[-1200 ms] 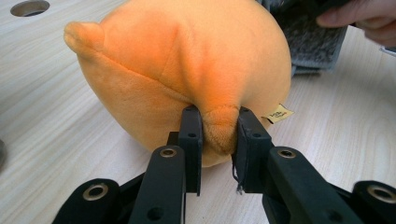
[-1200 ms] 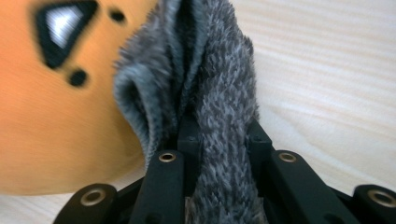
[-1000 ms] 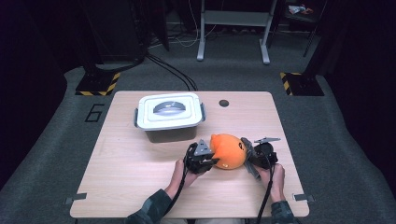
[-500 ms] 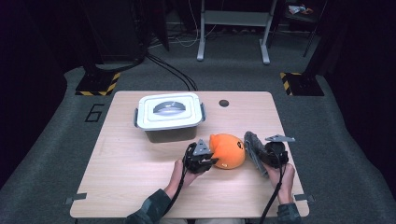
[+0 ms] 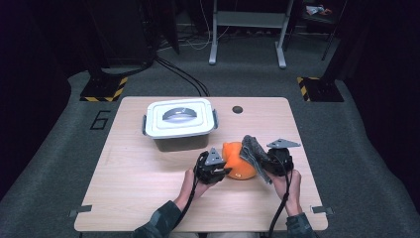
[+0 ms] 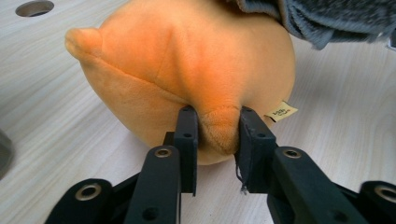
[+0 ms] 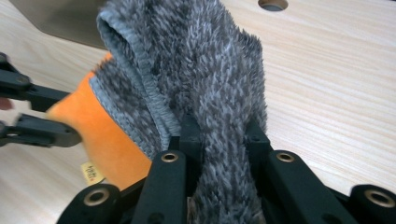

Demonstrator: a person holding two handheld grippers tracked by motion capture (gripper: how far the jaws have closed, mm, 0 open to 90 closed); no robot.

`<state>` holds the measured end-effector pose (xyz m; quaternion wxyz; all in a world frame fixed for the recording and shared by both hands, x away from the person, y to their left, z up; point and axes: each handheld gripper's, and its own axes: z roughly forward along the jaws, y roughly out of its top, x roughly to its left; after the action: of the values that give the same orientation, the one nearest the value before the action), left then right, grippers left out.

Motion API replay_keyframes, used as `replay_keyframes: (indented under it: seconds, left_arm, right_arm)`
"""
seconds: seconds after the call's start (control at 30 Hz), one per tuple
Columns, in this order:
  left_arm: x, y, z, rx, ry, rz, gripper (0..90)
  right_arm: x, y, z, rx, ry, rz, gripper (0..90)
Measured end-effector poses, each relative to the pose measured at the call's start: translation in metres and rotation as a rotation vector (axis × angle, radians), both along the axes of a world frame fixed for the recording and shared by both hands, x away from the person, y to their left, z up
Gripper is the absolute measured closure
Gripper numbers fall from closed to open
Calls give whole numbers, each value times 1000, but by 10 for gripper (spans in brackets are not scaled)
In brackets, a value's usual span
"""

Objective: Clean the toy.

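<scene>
Two grippers | left gripper [image 6: 217,128] – jaws easing wider, pinching orange plush toy [image 6: 187,65] | right gripper [image 7: 219,135] – clamped on grey fuzzy cloth [image 7: 205,74]

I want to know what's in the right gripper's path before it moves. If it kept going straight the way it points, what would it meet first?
Probably the orange plush toy: the right gripper, shut on the grey fuzzy cloth, points at it, with the cloth draped against the toy. Depth is hard to judge.

orange plush toy [image 5: 237,163]: round, lying near-right on table | grey fuzzy cloth [image 5: 253,151]: folded, draped over toy's right side
</scene>
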<state>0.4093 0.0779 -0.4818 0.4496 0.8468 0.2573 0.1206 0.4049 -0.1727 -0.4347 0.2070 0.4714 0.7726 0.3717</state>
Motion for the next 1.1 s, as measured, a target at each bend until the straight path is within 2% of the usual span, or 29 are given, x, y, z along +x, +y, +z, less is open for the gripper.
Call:
replay_keyframes:
  seconds: [0.1,0.2,0.3,0.47,0.5,0.6,0.73,0.8,0.97,1.1]
  left_arm:
    - [0,2,0,-5,3,5,640]
    - [-2,2,-1,-10,-10,18,545]
    - [-3,1,-4,6,-17,28,455]
    - [-1,0,-11,25,-32,55,392]
    - [-1,-1,-12,19,-26,53,395]
    - [-3,-6,-13,52,-73,43,417]
    - [-4,-11,-14,71,-107,26,481]
    - [-4,-12,-14,77,-107,22,542]
    - [-3,-12,-15,54,-103,21,695]
    - [0,-9,-13,-2,-57,27,764]
  right_arm:
    - [3,1,-1,16,9,-11,758]
    - [5,1,0,-4,7,-13,757]
    - [7,1,0,-7,11,-19,756]
    - [11,-1,-2,-2,12,-19,755]
    - [11,-1,-2,8,19,-24,755]
    - [12,-2,-3,12,22,-25,754]
    - [14,-3,-5,13,27,-32,754]
    - [14,-4,-6,23,28,-32,754]
    - [14,-5,-7,28,26,-34,755]
    - [13,-8,-2,33,13,-35,755]
